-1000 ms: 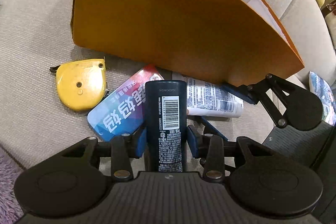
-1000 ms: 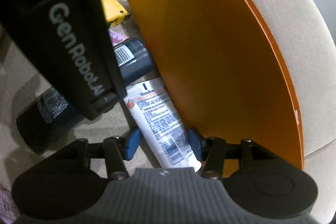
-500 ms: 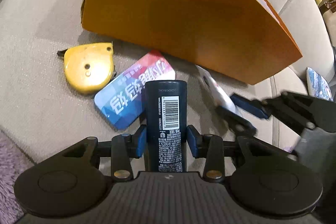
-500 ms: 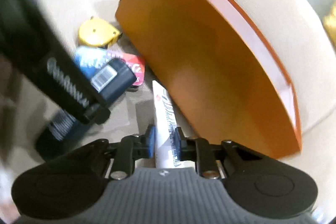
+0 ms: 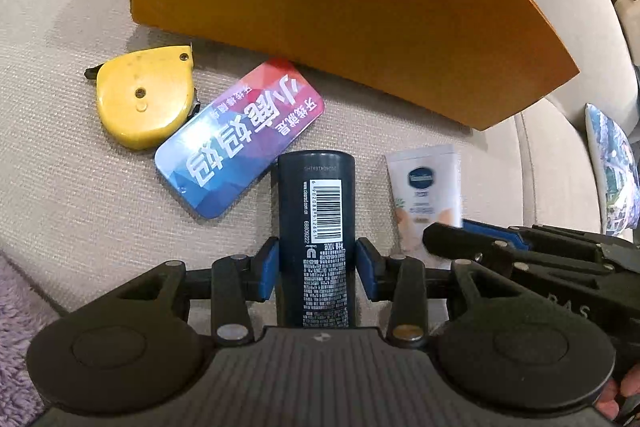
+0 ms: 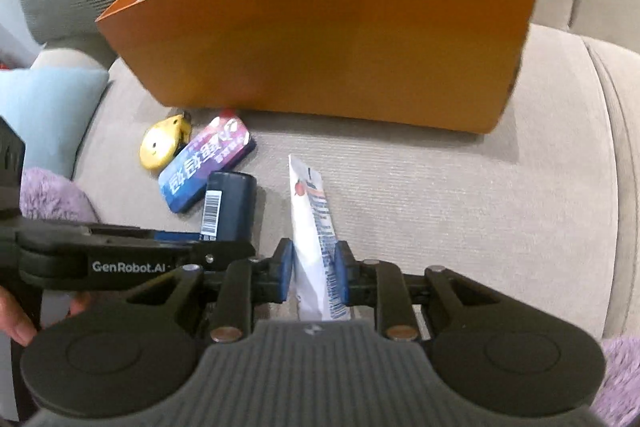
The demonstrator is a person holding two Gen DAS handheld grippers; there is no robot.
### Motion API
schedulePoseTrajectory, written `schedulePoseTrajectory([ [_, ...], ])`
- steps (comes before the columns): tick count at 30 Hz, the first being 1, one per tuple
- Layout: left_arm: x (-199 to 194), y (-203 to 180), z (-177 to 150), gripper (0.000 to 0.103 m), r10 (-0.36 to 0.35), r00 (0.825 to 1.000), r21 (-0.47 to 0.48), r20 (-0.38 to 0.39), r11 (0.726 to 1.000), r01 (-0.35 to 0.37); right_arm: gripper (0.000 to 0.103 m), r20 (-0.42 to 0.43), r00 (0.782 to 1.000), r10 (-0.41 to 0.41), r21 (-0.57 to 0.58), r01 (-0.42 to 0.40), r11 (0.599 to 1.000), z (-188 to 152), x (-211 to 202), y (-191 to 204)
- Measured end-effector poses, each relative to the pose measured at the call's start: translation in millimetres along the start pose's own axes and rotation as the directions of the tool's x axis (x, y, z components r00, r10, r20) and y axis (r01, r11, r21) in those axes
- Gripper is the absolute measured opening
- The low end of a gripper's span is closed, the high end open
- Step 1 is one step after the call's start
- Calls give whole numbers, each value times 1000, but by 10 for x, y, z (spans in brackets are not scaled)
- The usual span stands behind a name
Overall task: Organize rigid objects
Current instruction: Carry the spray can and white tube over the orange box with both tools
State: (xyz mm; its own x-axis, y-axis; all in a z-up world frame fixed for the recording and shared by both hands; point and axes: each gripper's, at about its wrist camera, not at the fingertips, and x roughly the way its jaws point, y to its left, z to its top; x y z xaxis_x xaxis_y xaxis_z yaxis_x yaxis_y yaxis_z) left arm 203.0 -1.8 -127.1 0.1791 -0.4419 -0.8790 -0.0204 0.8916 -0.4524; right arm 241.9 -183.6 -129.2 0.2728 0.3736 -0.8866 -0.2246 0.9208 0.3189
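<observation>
The dark navy cylindrical bottle with a barcode label sits clamped between the blue pads of the left tool, pointing toward 12 o'clock above the beige sofa cushion. The white squeezable cream tube is pinched edge-on in the right tool; half a second ago it hung close to the box, now it is raised and drawn back. At 10 o'clock of the bottle lie the blue-red flat tin and, touching it, the yellow tape measure, both unmoved. The orange cardboard box stands open behind them.
</observation>
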Motion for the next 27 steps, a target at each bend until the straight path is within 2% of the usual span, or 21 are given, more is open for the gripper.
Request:
schedulePoseTrajectory([
  [2,12,17,16,46,-5,1000,-2,-2,1000,5,24,1,999,-32,23,32,999,-51,71,-32],
  [5,32,12,19,46,-5,1000,5,6,1000,4,23,10,1000,-4,70,3,998,-131,27,-79],
  [11,-67,-119,-125,45,13,997,90,74,996,-19,22,39,999,-9,64,7,998,-278,-14,8],
  [16,-200,-113,-273,45,21,993,103,118,994,-33,22,72,997,23,55,-27,998,-357,-194,36],
  [21,-428,-245,-353,44,1,980,168,201,985,-35,21,100,995,31,18,-33,999,-425,-268,169],
  [27,-659,-360,-378,43,-33,961,191,276,981,-22,21,180,983,26,-20,-23,1000,-444,-537,278],
])
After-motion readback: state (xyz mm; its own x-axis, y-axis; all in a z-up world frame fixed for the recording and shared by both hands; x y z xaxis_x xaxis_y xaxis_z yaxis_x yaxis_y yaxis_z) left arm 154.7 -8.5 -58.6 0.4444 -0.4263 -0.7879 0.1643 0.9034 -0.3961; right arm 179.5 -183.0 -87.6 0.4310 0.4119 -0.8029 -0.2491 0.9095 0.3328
